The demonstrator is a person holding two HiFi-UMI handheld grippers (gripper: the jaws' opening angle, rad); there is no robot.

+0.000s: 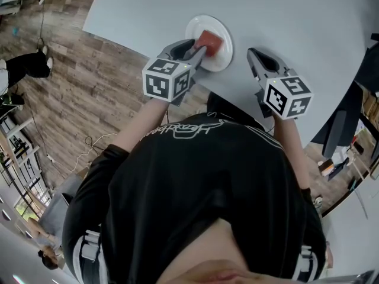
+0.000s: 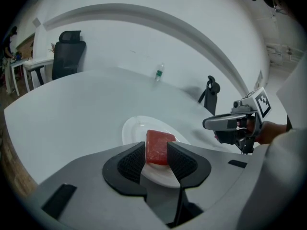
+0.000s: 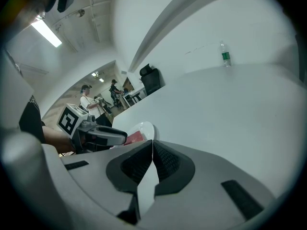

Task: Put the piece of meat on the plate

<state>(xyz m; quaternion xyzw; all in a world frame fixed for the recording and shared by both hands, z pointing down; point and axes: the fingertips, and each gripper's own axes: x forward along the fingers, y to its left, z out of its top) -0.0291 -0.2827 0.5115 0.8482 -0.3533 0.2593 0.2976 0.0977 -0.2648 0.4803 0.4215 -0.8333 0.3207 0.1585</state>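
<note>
— Near the table's (image 1: 284, 16) front edge, seen from the head view, what lies there?

— A white plate (image 1: 195, 23), with the red piece of meat (image 1: 208, 41) resting on it. The left gripper (image 1: 201, 51) reaches in from the front edge and covers the plate's near rim. The right gripper (image 1: 253, 55) hangs over bare tabletop to the plate's right, well apart from it. The person's black shirt (image 1: 195, 176) hides everything lower down, and a wooden floor (image 1: 89, 81) shows off the table's left edge.

— And the left gripper view?

— Its jaws stand spread with the meat (image 2: 157, 146) between them, each pad close beside it; the meat sits on the plate (image 2: 132, 128). The jaws hide the plate's near part. A bottle (image 2: 159, 73) stands at the far edge, and an office chair (image 2: 68, 51) stands beyond the left edge.

— The right gripper view?

— Its jaws are pressed together with nothing between them. The left gripper (image 3: 122, 137) blocks most of the plate (image 3: 146, 127), so only a sliver of meat (image 3: 134, 137) shows. The bottle (image 3: 225, 55) stands at the far edge, and people (image 3: 88, 97) stand in the room behind.
</note>
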